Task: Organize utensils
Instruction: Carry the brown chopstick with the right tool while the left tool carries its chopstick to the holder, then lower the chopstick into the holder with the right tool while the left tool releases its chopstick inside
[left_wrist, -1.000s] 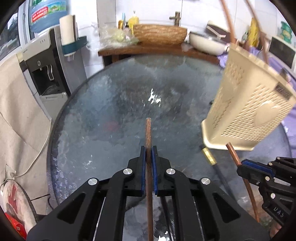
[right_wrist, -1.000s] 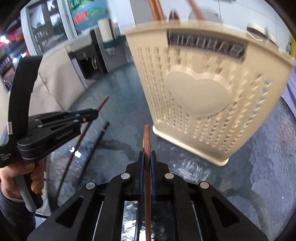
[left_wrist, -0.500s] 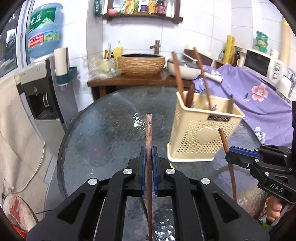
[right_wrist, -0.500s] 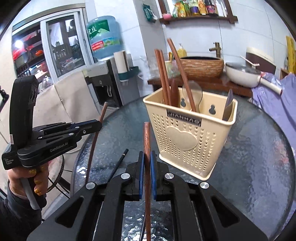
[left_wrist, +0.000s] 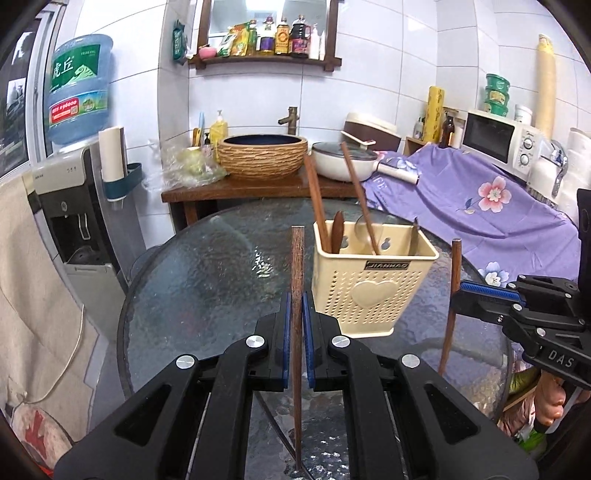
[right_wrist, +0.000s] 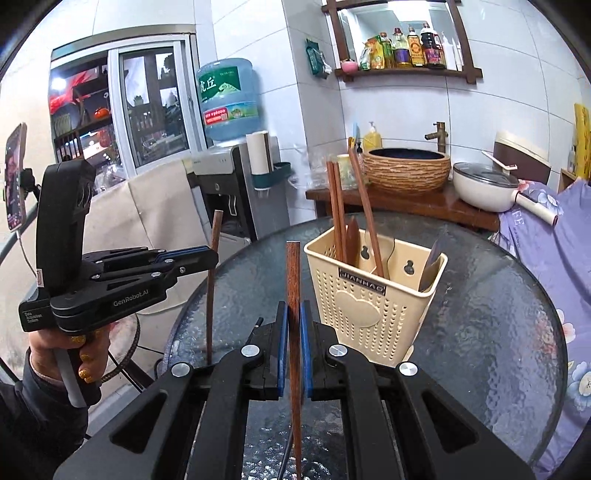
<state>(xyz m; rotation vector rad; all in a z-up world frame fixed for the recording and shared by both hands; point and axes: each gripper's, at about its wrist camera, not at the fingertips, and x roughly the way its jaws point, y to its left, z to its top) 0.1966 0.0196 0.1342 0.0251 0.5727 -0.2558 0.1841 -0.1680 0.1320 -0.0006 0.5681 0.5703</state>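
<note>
Both grippers are clamped on one chopstick each. The left gripper (left_wrist: 294, 334) pinches the left chopstick (left_wrist: 296, 280) mid-shaft between blue pads, stick near vertical, blunt end up, thin end hanging below the jaws over the table (left_wrist: 207, 280). The right gripper (right_wrist: 293, 341) does the same with the right chopstick (right_wrist: 293, 295); in the left view it shows side-on at right, stick upright. The caddy (left_wrist: 373, 295) sits upright on the glass, just ahead and between the two grippers, a bit right of the left one. It already holds several chopsticks and a wooden spoon in the left compartment, and something thin and dark in the right one; I can't tell what. A loose dark stick (right_wrist: 284, 461) looks to lie on the glass under the grippers, mostly hidden. Step in hand, as I read it: carry both sticks over the caddy and drop them in. To do it well: get the thin ends fully above the rim before moving across, since the tails hang well below the jaws and would catch the front wall. Go one hand at a time, as the opening is narrow and the bodies are bulky. Aim for the left compartment with the other chopsticks, dodging their tall leaning ends. Keep the stick near vertical, lower the tip inside, then open. The caddy looks light: a side knock could tip it, so come from above.
</note>
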